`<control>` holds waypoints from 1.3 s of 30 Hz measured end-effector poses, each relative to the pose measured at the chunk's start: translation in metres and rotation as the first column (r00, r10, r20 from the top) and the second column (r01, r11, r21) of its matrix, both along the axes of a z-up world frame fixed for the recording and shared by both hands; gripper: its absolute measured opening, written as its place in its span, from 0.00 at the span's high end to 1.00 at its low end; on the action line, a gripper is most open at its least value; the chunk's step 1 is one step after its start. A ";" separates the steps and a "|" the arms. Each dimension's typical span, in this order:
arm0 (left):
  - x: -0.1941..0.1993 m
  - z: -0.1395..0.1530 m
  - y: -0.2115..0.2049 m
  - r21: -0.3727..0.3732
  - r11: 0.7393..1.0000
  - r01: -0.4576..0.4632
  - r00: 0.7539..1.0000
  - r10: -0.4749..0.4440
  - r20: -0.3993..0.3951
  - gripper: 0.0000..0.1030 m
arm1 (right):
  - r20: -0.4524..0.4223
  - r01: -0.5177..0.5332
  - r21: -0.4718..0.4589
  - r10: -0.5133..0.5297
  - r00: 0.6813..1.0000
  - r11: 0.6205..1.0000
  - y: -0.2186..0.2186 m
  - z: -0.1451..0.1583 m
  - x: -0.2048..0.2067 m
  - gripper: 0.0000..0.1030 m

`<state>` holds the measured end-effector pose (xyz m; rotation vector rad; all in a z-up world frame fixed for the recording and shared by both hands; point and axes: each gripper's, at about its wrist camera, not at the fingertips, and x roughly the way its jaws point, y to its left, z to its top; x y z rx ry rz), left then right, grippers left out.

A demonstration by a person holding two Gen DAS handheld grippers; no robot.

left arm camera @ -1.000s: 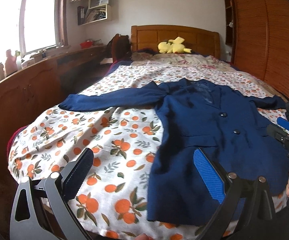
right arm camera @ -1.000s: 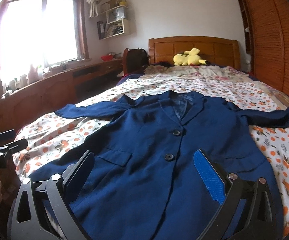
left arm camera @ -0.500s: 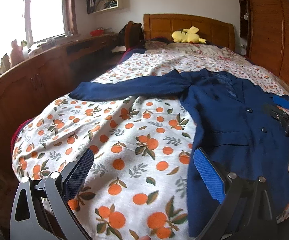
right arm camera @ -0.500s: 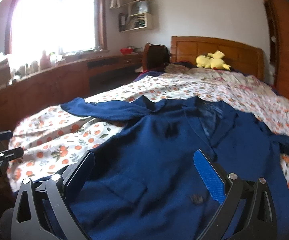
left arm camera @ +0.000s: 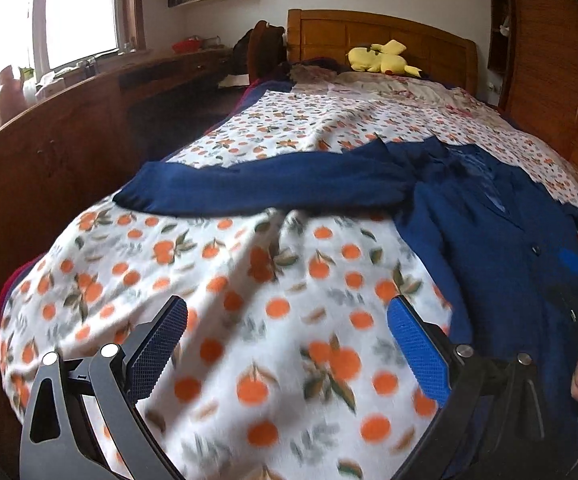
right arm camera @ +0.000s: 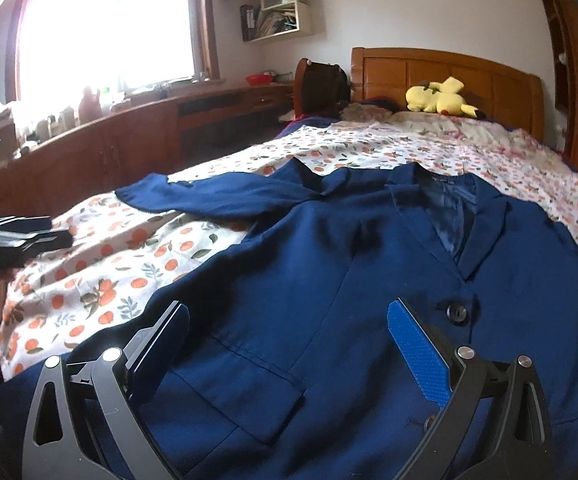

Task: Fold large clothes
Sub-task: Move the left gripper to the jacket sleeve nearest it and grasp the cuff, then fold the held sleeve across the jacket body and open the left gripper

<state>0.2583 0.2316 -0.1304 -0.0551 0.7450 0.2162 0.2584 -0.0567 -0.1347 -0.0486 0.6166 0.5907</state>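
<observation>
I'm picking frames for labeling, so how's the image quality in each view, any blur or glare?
Left wrist: bedspread smeared by motion blur, window blown out. Right wrist: sharper, navy jacket only slightly soft, window glaring white. Both views bend with fisheye distortion.

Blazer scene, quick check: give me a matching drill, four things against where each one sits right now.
Things:
1. blazer
2. outstretched sleeve
3. yellow plush toy
4. left claw

Places:
A. against the headboard
B. over bare orange-print bedspread, open
C. flat, front up, buttons showing
D. reaching toward the bed edge on the window side

Pairs: 1-C, 2-D, 3-A, 4-B
</observation>
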 end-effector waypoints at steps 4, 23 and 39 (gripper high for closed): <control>0.031 0.001 0.023 -0.046 0.999 -0.028 1.000 0.028 -0.003 0.02 | -0.002 0.008 -0.005 -0.008 1.000 1.000 0.001 -0.001 0.001 0.07; 0.148 -0.051 0.134 -0.243 0.938 -0.247 0.963 0.209 -0.170 0.21 | -0.003 0.009 -0.007 -0.009 1.000 1.000 0.001 -0.004 0.003 0.07; 0.197 -0.066 0.153 -0.284 0.890 -0.357 0.926 0.296 -0.235 1.00 | 0.000 0.016 0.009 -0.016 1.000 1.000 -0.002 0.000 0.001 0.07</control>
